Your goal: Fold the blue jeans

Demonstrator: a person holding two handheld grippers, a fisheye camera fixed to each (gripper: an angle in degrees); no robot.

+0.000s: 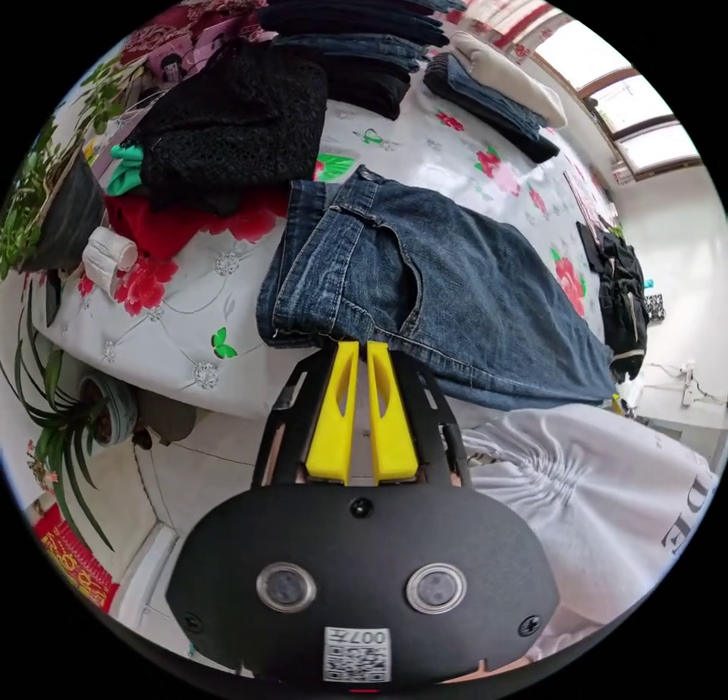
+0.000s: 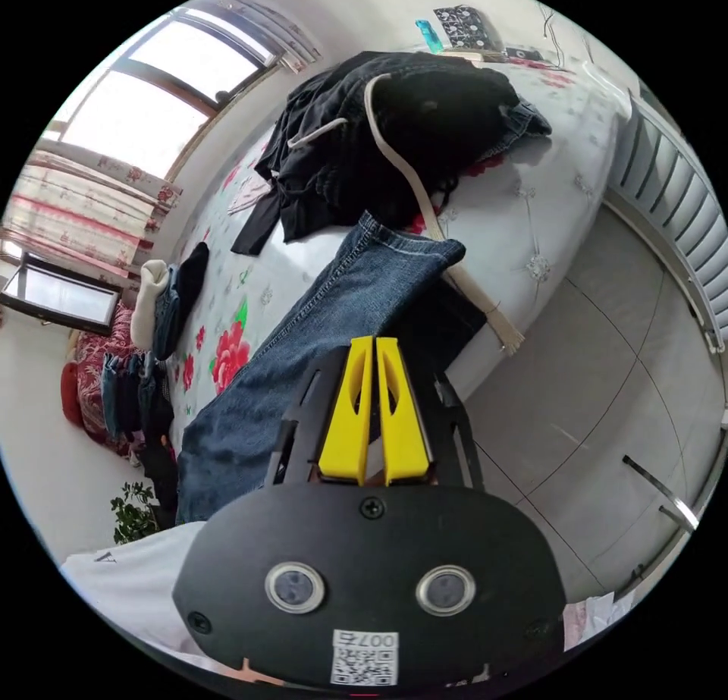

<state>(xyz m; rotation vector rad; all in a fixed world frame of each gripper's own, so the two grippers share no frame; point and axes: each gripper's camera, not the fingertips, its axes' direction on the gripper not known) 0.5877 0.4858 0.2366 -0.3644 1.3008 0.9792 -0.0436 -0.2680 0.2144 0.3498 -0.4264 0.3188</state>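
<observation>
Denim jeans (image 1: 447, 290) are lying lengthwise across the bed (image 1: 189, 336) at frame centre, apparently halved leg on leg. Left fingers (image 1: 362, 351) are pinching the waist edge; right fingers (image 2: 374, 347), nearly closed, may be gripping the hem. Cross-folds remain.

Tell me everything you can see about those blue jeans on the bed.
The blue jeans are dark, faded denim with pale stitching, a waistband and a pocket opening showing at one end. They lie flat along the edge of a white flowered bed cover, legs stacked. The left gripper meets the waist end with its yellow jaws nearly together; whether they pinch fabric I cannot tell. The right gripper sits likewise at the hem end, near a dark clothes heap.
</observation>
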